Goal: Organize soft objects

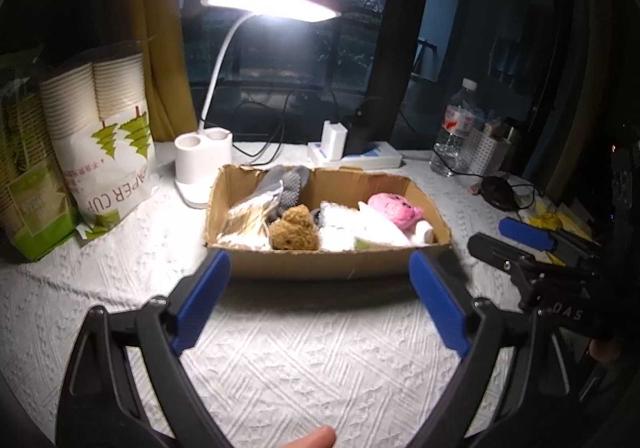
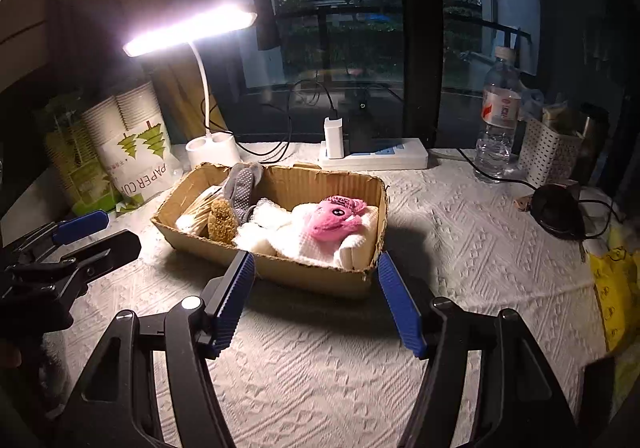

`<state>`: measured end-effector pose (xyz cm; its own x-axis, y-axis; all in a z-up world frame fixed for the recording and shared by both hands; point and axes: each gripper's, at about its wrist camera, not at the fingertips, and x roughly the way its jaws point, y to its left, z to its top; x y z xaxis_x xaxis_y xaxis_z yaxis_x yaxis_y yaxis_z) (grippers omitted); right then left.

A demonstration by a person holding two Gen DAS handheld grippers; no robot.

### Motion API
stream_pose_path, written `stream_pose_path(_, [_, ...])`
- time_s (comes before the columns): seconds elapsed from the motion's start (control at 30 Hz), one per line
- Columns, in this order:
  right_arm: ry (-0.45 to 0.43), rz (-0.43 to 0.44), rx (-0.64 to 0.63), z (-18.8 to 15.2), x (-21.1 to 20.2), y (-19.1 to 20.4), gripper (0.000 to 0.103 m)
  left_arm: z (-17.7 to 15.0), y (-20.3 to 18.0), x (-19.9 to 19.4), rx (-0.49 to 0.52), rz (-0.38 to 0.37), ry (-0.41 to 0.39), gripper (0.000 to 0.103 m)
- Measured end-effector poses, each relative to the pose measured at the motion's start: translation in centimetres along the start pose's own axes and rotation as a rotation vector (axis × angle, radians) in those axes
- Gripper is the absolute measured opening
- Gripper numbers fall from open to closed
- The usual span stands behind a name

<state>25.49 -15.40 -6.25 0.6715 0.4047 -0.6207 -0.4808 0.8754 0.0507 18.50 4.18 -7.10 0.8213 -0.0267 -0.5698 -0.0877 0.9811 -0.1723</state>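
Pink plush (image 2: 335,218), white cloths (image 2: 280,234) inside cardboard box (image 2: 320,276)

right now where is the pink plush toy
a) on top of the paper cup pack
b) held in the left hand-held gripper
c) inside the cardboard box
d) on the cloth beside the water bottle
c: the pink plush toy lies inside the cardboard box on white soft items, and both hand-held grippers are open and empty.

paper cup bag (image 1: 108,171): "PAPER CUP", printed sideways, last letter cut off in both views | right claw (image 1: 516,238) body: "DAS" | water bottle (image 2: 498,115) label: unreadable
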Motion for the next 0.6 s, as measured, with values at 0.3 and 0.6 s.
stream_pose_path(0.3, [-0.029, -0.008, -0.004, -0.8, -2.6, 0.8, 0.068, -0.6, -0.3, -2.4, -0.005, 0.000, -0.014, 0.093])
stream_pose_path(0.6, [-0.062, -0.029, -0.007, -1.8, -5.5, 1.6, 0.068, -1.4, -0.8, -5.2, 0.016, 0.021, -0.049, 0.093])
